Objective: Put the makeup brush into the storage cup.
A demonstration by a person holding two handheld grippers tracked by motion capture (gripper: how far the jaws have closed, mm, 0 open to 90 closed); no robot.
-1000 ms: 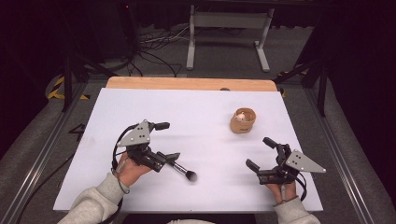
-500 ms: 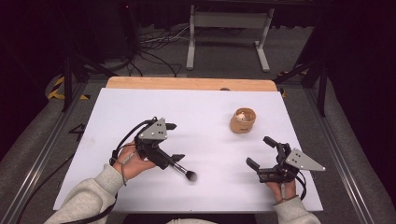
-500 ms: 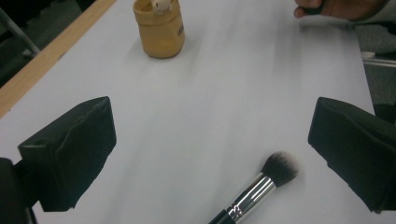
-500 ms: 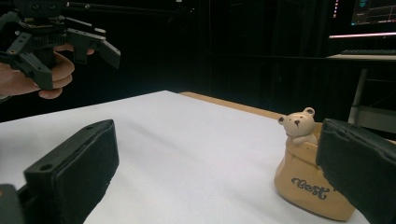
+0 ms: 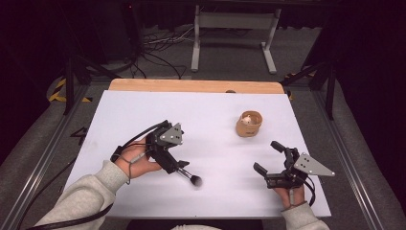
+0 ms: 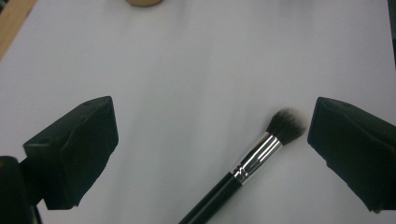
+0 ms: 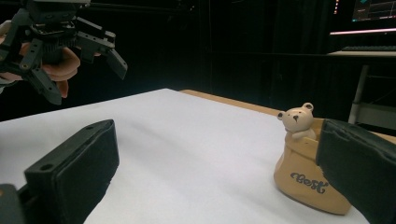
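Left gripper view: brush (image 6: 254,161) between spread gripper (image 6: 208,140) jaws.

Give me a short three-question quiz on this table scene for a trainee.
1. True or false: the left hand-held gripper is shut on the black-handled makeup brush with a silver ferrule.
2. What peeks out of the tan ceramic pot?
3. The brush's bristles lie nearer which jaw in the left gripper view: A left, B right?

Key: 1 false, its jaws stand open around the brush; 2 a small cream bear figure; 3 B.
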